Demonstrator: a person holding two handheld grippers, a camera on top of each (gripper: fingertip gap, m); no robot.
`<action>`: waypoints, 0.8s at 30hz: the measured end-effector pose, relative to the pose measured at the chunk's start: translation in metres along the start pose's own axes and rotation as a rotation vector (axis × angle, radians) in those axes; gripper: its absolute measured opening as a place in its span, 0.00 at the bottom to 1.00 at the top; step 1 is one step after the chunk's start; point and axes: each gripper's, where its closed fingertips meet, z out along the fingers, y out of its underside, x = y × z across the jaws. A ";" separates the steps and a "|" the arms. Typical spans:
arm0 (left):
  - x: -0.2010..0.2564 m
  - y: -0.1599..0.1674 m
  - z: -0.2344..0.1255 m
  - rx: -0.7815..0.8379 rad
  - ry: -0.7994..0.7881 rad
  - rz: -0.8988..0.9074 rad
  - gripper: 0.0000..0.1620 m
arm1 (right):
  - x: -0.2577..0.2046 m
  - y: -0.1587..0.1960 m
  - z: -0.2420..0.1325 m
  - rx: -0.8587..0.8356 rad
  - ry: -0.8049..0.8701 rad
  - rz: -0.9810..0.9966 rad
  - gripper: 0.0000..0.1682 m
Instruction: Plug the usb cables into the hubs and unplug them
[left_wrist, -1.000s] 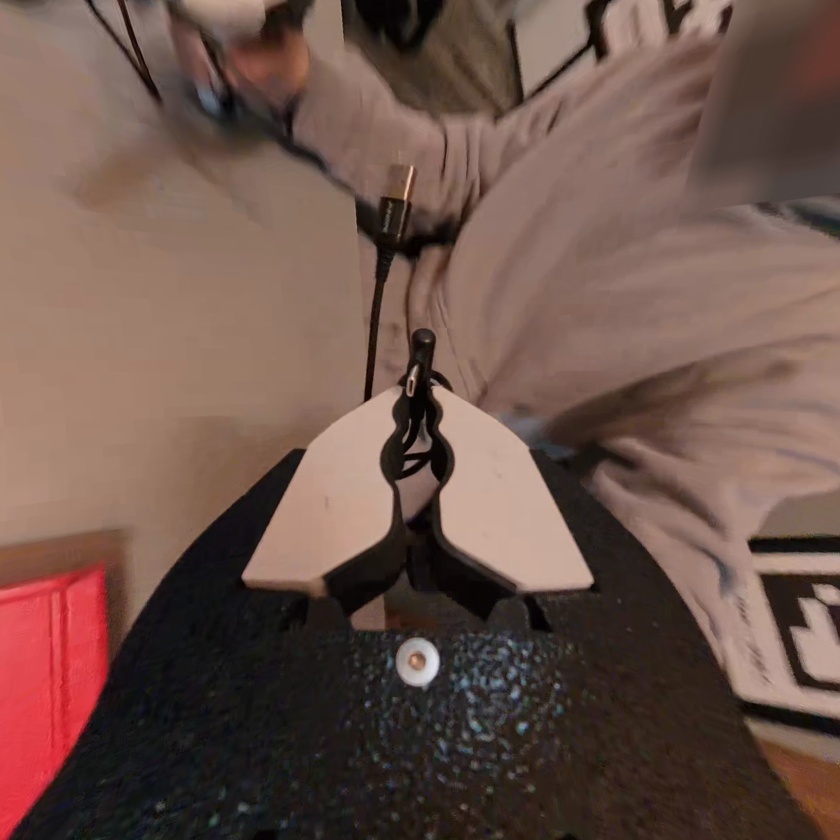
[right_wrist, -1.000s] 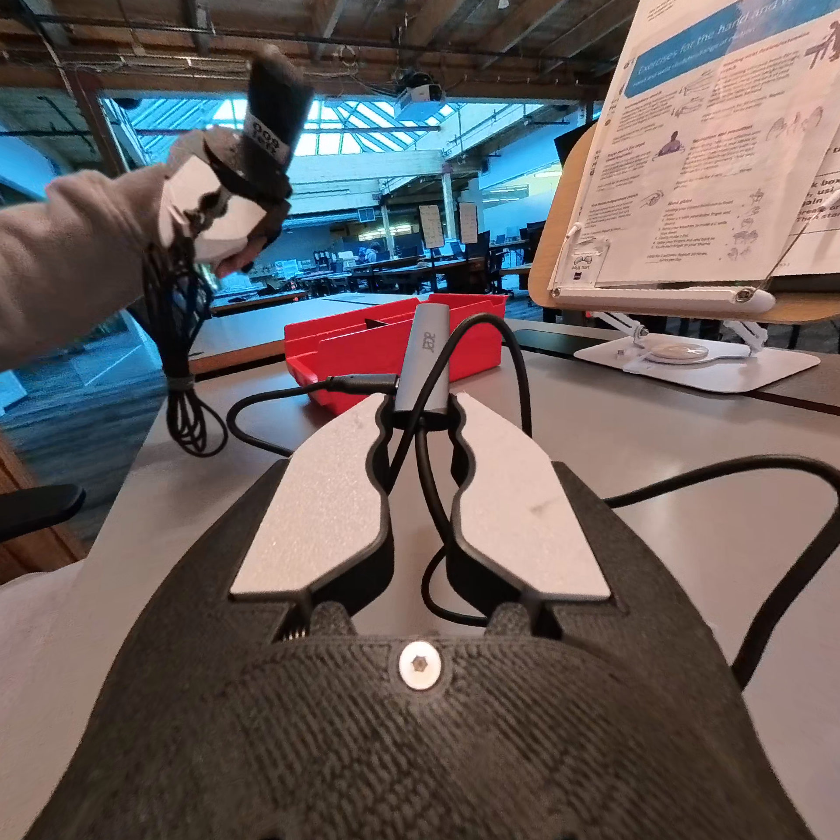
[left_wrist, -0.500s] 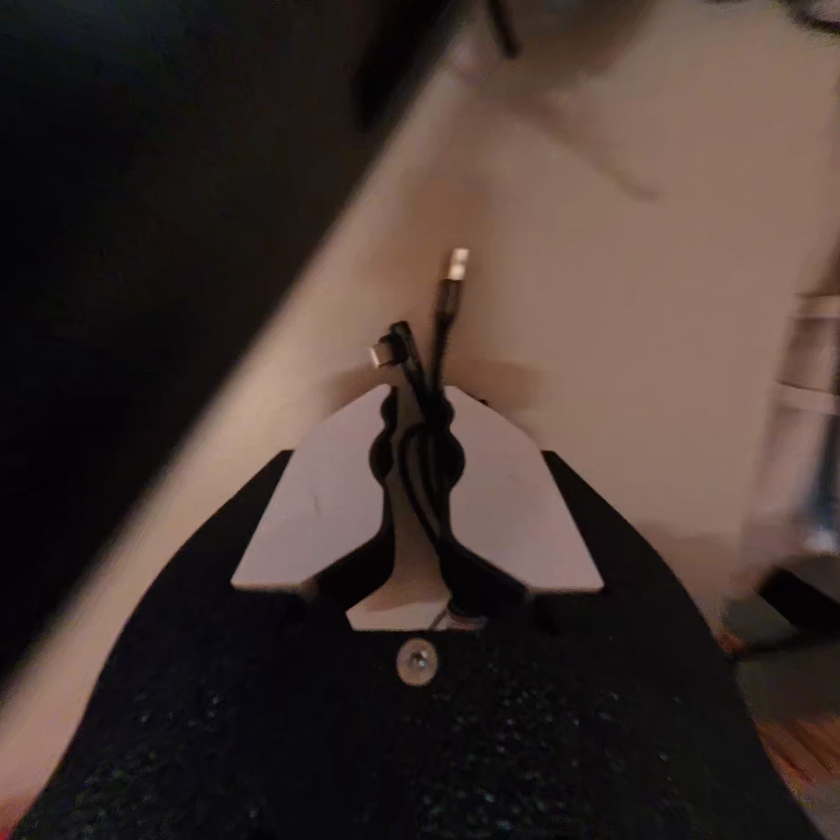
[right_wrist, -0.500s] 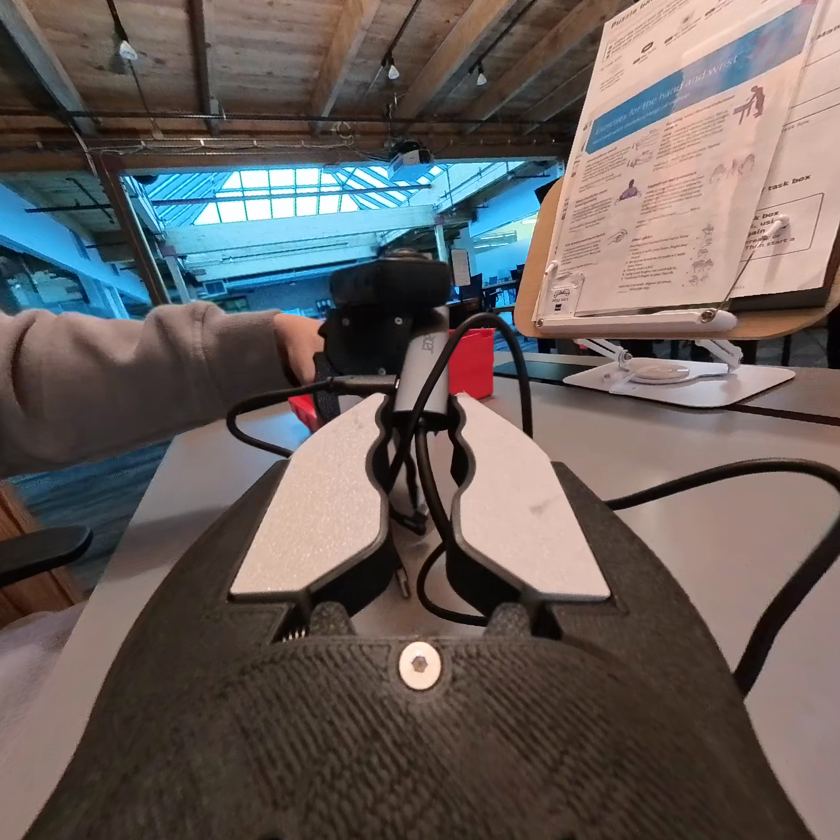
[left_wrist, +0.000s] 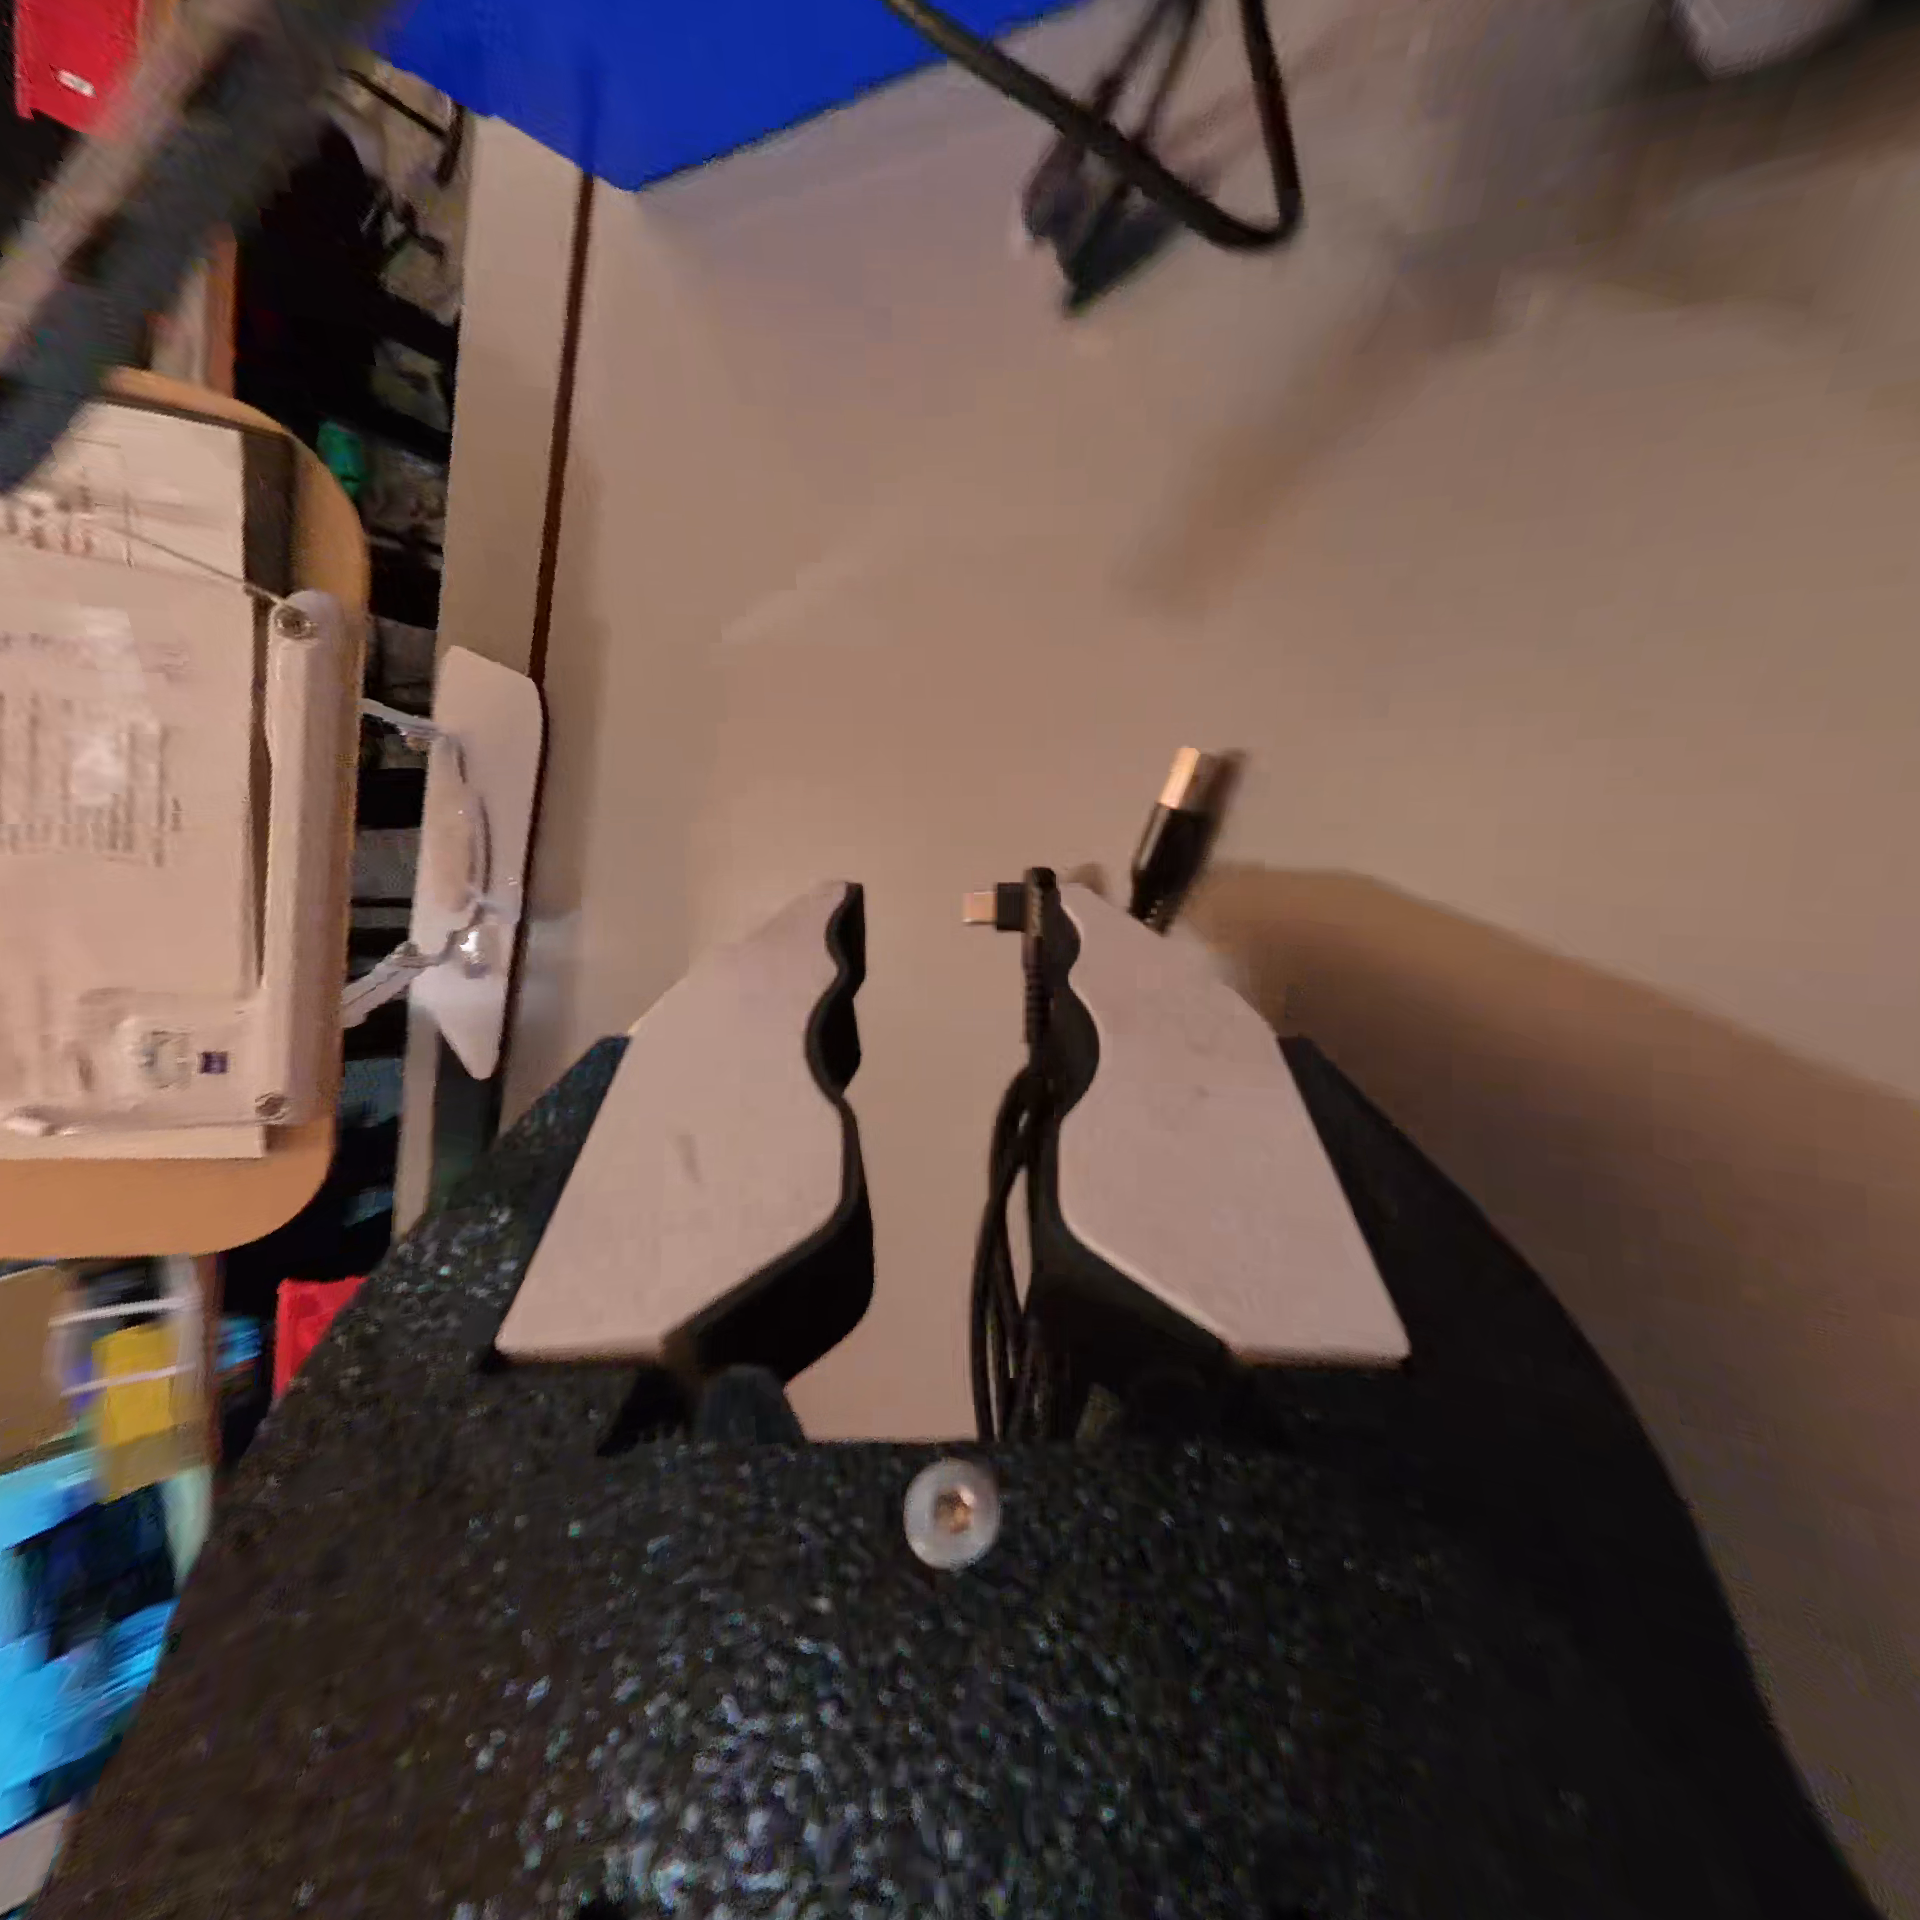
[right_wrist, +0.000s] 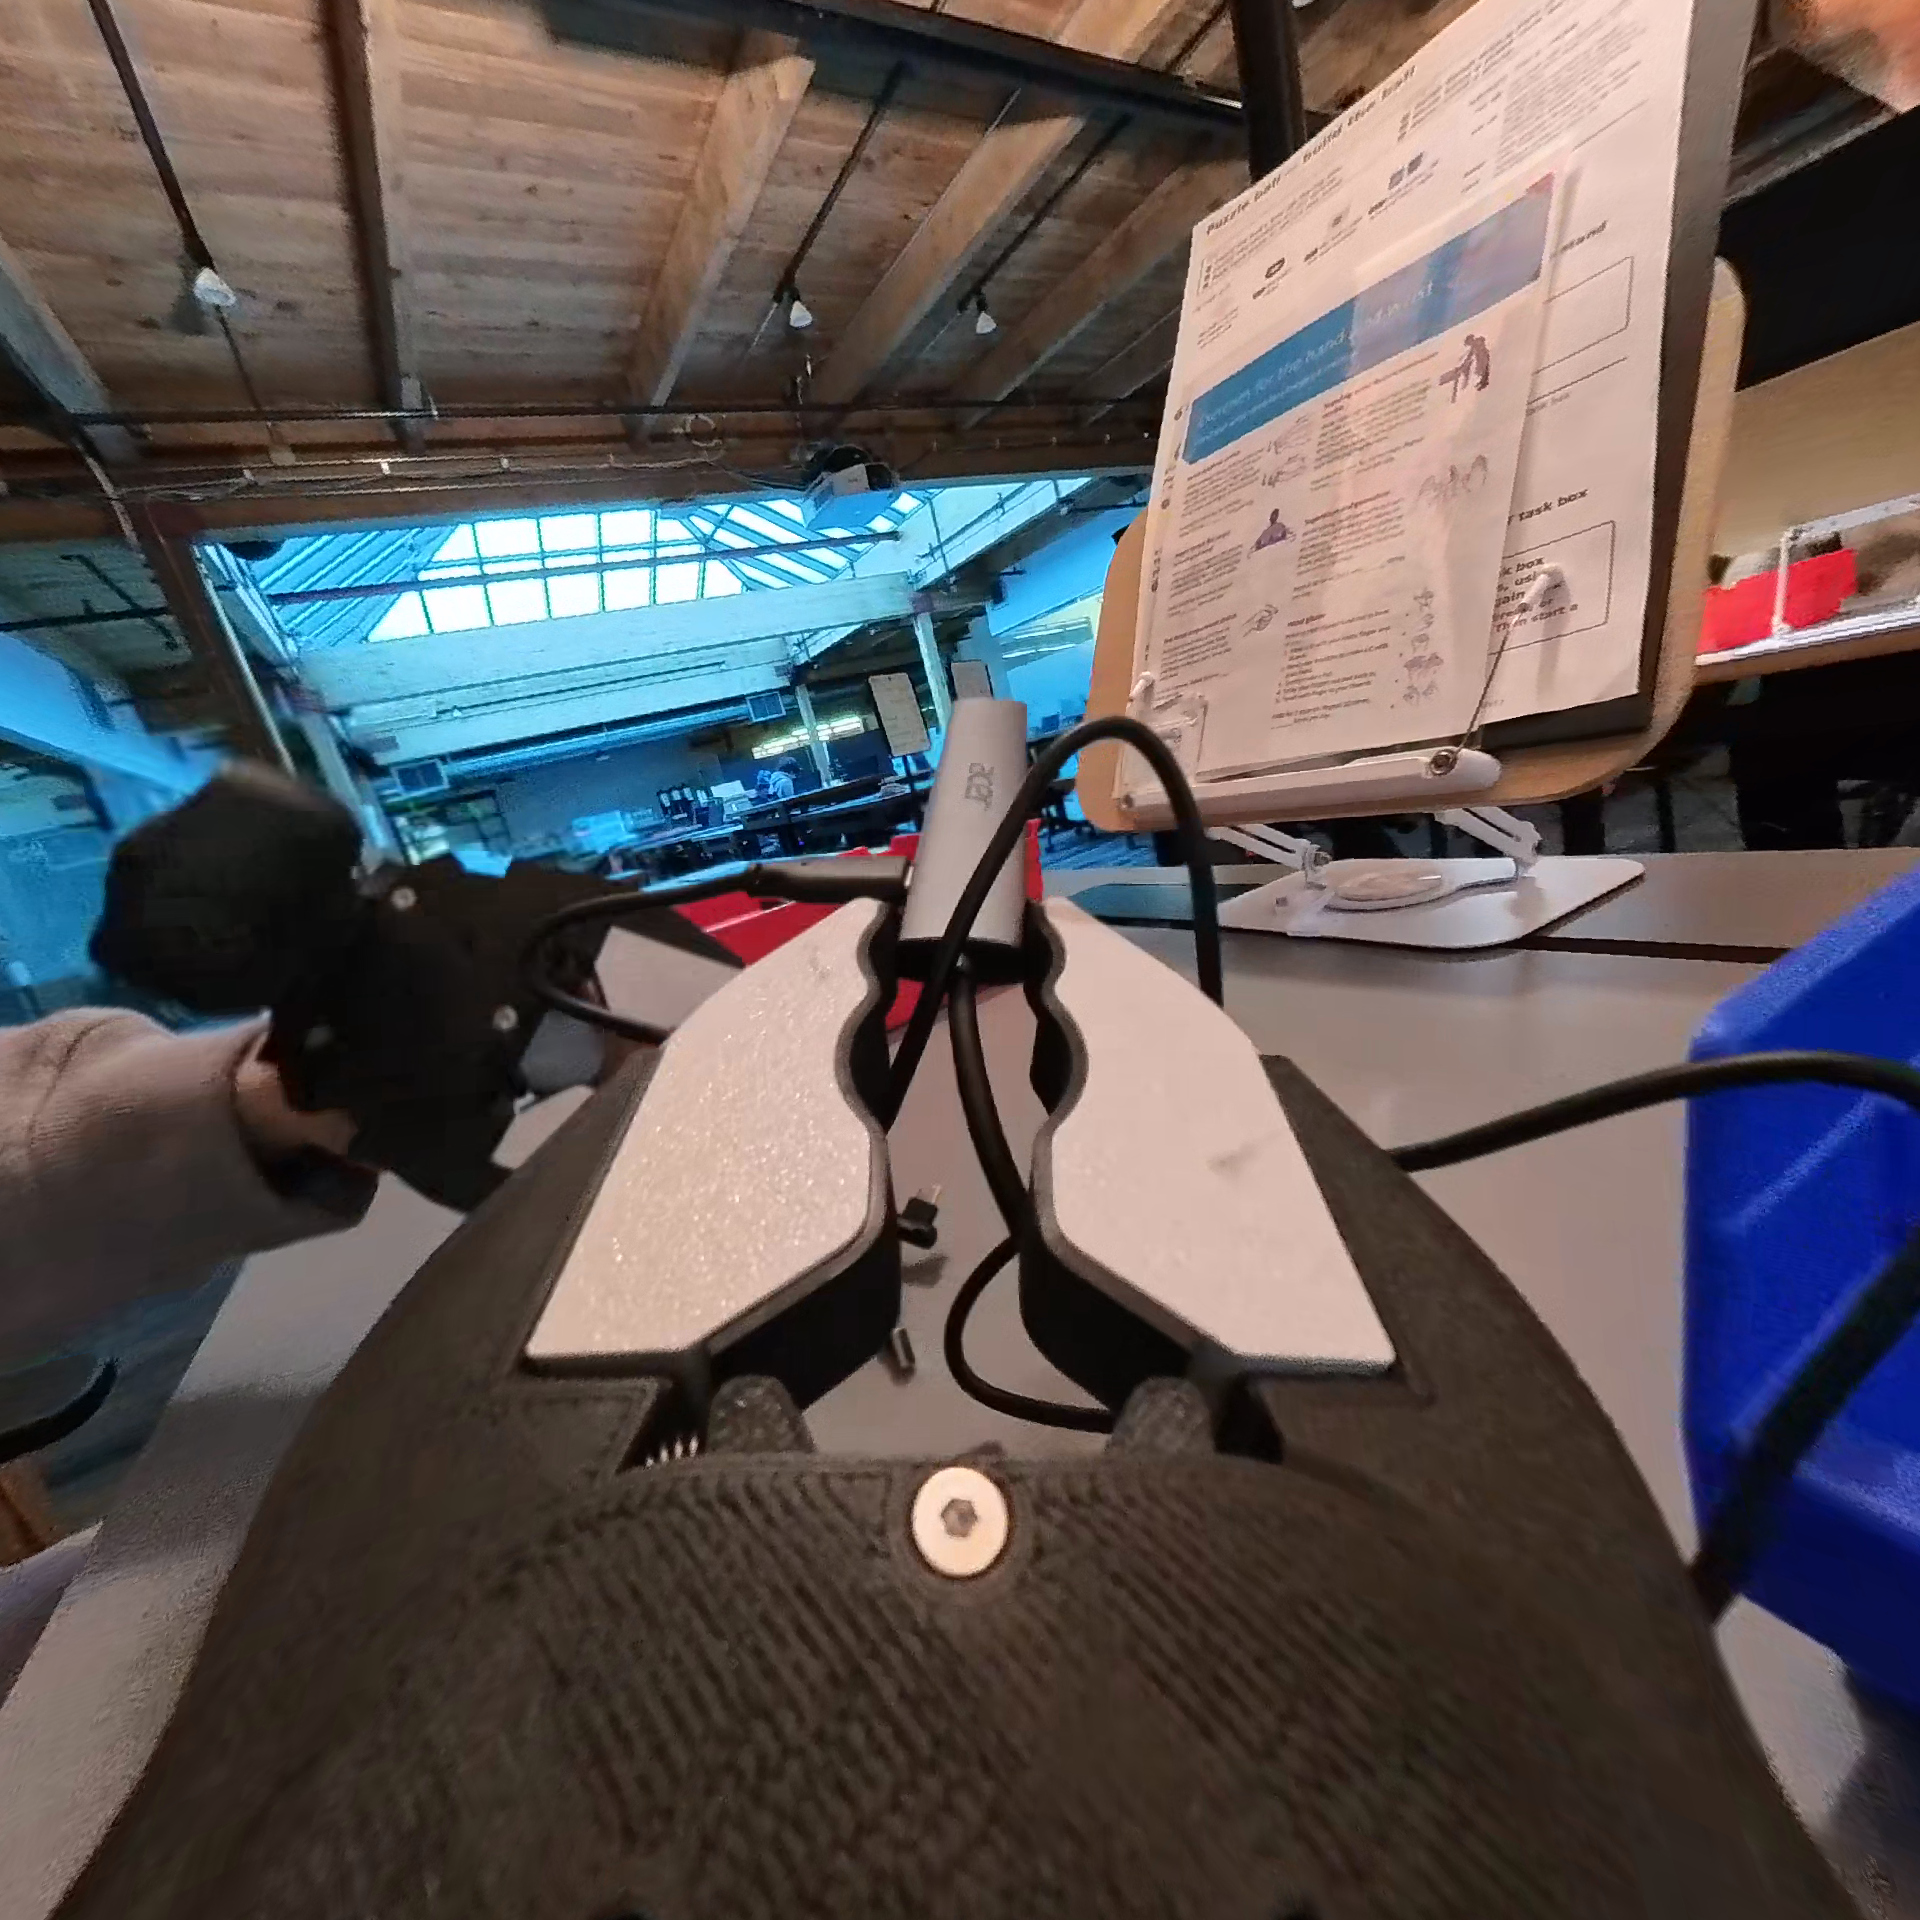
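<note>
My left gripper (left_wrist: 951, 899) is open over the beige table. A bundled black USB cable (left_wrist: 1013, 1195) lies loose against the inside of its right finger. The cable's angled small plug (left_wrist: 987, 904) and its silver USB-A plug (left_wrist: 1184, 800) stick out past the tips. My right gripper (right_wrist: 961, 925) is shut on a grey USB hub (right_wrist: 966, 821), held upright, with the hub's black cable (right_wrist: 1174, 831) looping around it. The left gripper also shows in the right wrist view (right_wrist: 343, 997), low at the left, held by a hand in a grey sleeve.
A blue bin (right_wrist: 1818, 1247) is close on the right and also shows in the left wrist view (left_wrist: 727, 83). A document stand (right_wrist: 1403, 520) with papers stands at the back right. A red bin (right_wrist: 769, 925) sits behind the hub. A small black plug (right_wrist: 920, 1216) lies on the table. Some 12 cm of space lies between my two pairs of fingers.
My left gripper has swung down to the table and its jaws have opened, so the cable bundle is no longer clamped. My right gripper has tilted and shifted toward the blue bin, still holding the hub.
</note>
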 end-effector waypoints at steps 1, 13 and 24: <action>0.005 0.005 0.007 -0.049 -0.034 0.063 0.19 | 0.002 -0.001 -0.001 0.003 0.011 -0.006 0.14; 0.006 0.028 0.023 -0.307 -0.160 0.122 0.25 | 0.004 -0.003 -0.004 0.010 0.004 -0.004 0.14; 0.006 0.052 0.027 -0.352 -0.179 0.071 0.11 | 0.002 -0.003 -0.004 0.011 -0.006 -0.006 0.14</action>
